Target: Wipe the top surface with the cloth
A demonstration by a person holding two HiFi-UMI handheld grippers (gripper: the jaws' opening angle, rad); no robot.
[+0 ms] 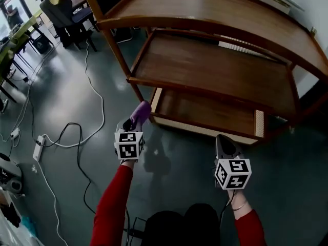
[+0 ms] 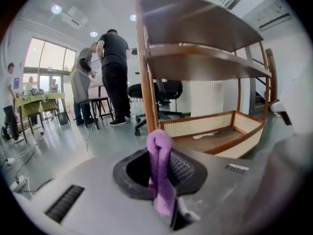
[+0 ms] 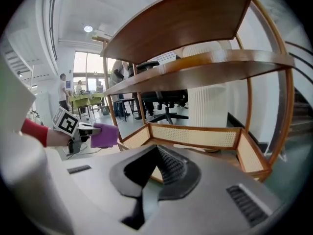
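A three-tier wooden shelf cart stands in front of me, its top surface bare. The left gripper hangs low by the cart's bottom left corner, shut on a purple cloth. In the left gripper view the cloth is folded upright between the jaws of the left gripper. The right gripper is low in front of the bottom shelf, and in its own view the right gripper is shut with nothing in it. That view also shows the left gripper with the cloth at the left.
Cables and a power strip lie on the grey floor to the left. An office chair and tables stand at the back left. People stand beyond the cart. A small white object lies on the bottom shelf.
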